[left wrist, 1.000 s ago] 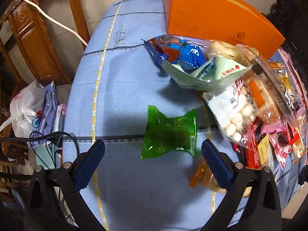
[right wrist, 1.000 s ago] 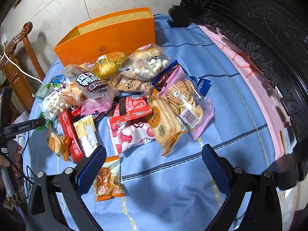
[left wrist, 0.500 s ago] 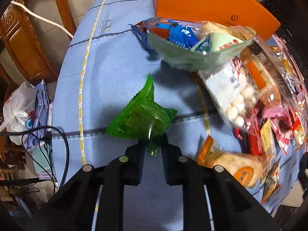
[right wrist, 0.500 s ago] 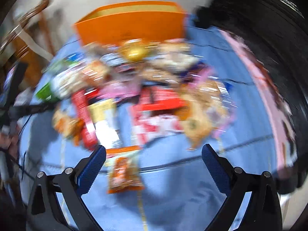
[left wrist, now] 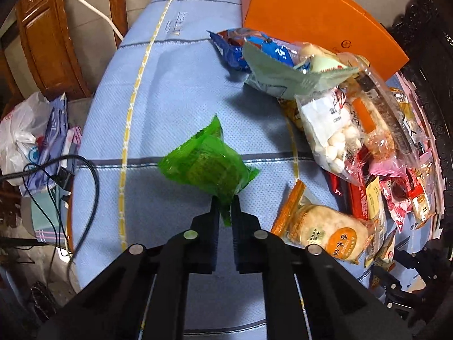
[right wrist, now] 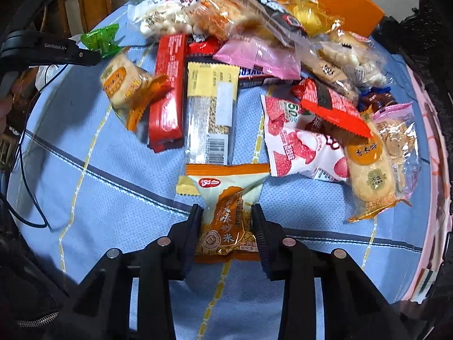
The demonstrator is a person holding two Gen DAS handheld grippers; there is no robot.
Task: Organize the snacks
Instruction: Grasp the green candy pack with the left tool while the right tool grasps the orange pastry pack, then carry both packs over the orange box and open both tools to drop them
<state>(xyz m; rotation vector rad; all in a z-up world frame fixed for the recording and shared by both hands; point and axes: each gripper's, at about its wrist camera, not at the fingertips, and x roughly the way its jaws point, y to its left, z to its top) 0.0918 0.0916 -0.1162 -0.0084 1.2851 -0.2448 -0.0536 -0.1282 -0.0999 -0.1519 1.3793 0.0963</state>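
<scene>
A second ago both grippers gaped; now the left gripper pinches the green packet, the right gripper clamps an orange rice-snack packet, both before the orange box, over the blue cloth

My left claw is matte black plastic: two flat fingers on angular linkage arms dotted with round silver screws. My right claw matches it, with ribbed finger pads. White "GenRobot.AI" lettering marks the left one's side.

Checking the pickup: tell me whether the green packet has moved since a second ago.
Yes. The green packet, flat before, now hangs pinched in the left tongs, lifted off the blue cloth.
</scene>
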